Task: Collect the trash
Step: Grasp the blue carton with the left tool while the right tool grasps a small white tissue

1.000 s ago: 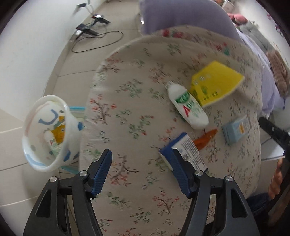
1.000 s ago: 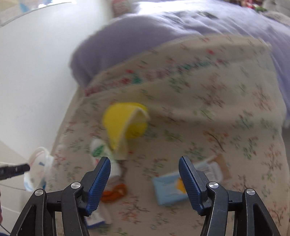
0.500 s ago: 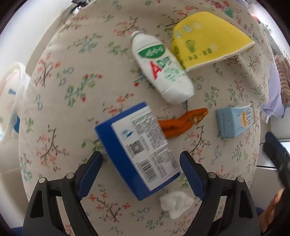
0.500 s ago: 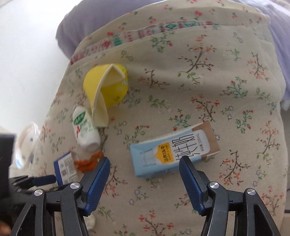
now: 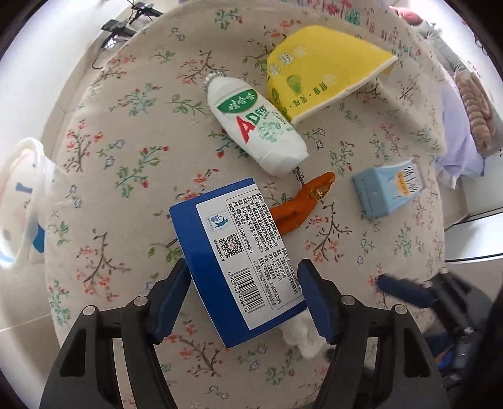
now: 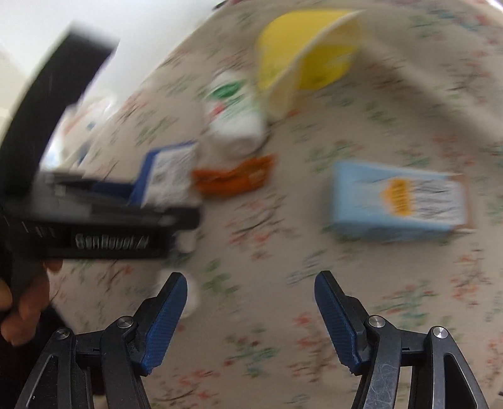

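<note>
Trash lies on a floral cloth (image 5: 132,176). My left gripper (image 5: 245,302) straddles a blue and white carton (image 5: 239,254), its blue pads (image 5: 171,299) close on both sides; contact is unclear. Beyond lie an orange wrapper (image 5: 301,204), a white AD bottle (image 5: 257,126), a yellow paper cup (image 5: 317,72) and a light blue carton (image 5: 389,192). A white tissue wad (image 5: 301,336) lies under the carton's near end. My right gripper (image 6: 251,311) is open and empty above the cloth, the light blue carton (image 6: 399,201) ahead to its right. This view is blurred.
A white plastic bag (image 5: 19,201) hangs past the cloth's left edge. Cables (image 5: 125,22) lie on the floor at the back. A purple sheet and a knitted item (image 5: 474,110) are at the right. The left gripper's body (image 6: 100,220) crosses the right wrist view.
My left gripper has moved in over the blue and white carton and its jaws have narrowed around it. My right gripper has dropped closer to the cloth and swung left, blurring its view.
</note>
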Motion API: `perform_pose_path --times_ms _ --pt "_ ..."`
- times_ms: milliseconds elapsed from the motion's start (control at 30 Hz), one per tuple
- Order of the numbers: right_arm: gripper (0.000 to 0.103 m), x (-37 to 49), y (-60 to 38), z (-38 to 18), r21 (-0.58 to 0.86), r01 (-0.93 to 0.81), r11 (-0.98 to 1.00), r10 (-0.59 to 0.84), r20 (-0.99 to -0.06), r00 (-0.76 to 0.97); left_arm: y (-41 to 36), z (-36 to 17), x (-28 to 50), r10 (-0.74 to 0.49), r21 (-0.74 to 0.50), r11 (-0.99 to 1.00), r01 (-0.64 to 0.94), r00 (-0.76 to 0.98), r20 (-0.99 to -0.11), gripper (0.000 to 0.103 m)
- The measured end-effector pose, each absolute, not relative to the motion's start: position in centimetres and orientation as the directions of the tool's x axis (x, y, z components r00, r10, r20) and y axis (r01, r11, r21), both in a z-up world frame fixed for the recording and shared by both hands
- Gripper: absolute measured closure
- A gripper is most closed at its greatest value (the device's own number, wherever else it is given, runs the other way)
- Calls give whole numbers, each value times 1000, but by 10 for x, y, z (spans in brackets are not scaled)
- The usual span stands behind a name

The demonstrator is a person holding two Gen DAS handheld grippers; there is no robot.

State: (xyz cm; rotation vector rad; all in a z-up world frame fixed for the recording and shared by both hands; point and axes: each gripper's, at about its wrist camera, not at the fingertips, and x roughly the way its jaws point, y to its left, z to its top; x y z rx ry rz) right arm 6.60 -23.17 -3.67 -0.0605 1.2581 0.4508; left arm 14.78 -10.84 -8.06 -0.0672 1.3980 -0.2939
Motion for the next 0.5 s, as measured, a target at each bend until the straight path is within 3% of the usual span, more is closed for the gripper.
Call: perform_pose_path --times_ms 333,400,433,500 --pt "31 56 -184 -63 216 -444 870 306 -941 143 -46 -51 153 -271 -255 961 106 190 -944 31" --pt "51 57 -178 -71 189 -448 874 278 -950 141 -36 -47 151 -280 -266 959 93 199 -939 31" --pt "84 58 -175 -73 189 -450 872 277 -951 137 -34 -46 151 -282 -270 959 86 205 -937 31" --pt "85 60 -176 -66 188 -449 874 291 -941 172 -30 -45 152 -290 -282 957 71 212 -933 31"
